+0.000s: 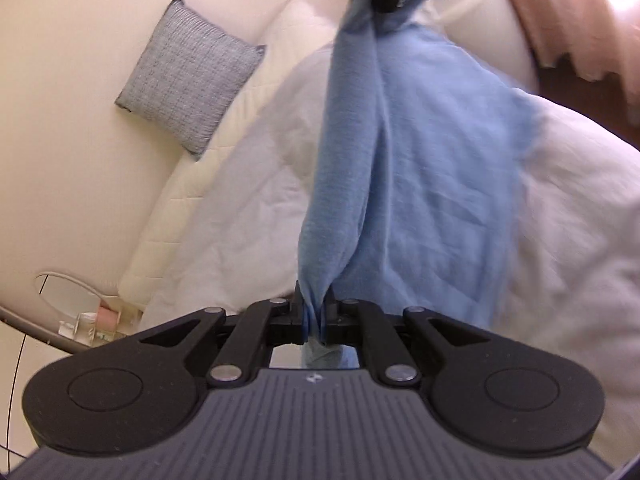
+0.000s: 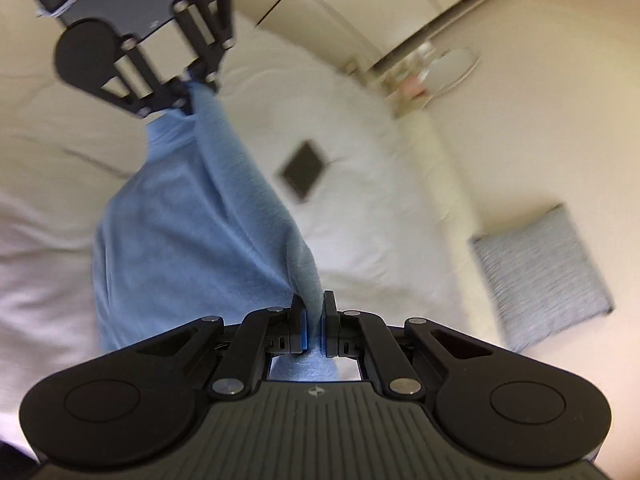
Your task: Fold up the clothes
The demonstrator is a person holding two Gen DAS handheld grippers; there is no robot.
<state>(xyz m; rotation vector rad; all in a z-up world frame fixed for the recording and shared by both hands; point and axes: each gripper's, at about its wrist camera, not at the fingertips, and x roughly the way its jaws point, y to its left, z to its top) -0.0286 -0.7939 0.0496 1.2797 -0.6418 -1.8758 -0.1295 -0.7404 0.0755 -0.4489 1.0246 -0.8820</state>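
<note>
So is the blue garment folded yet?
No: the blue garment hangs bunched between both tongs, left and right, above the bed.

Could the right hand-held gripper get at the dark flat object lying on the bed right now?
Probably not as things stand: the right hand-held gripper is shut on the blue garment, which the left hand-held gripper also holds. The dark flat object itself lies uncovered on the white bedding.

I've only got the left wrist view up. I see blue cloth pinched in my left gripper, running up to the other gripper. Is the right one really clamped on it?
Observer: Yes. In the right wrist view the right gripper is shut on the blue garment.
Operator: Anything lying on the bed I can't see?
Observer: A dark flat square object sits on the white bedding, beyond the hanging cloth.
Operator: Is the left gripper visible from there?
Observer: Yes, the left gripper shows at top left, gripping the garment's far end.
</note>
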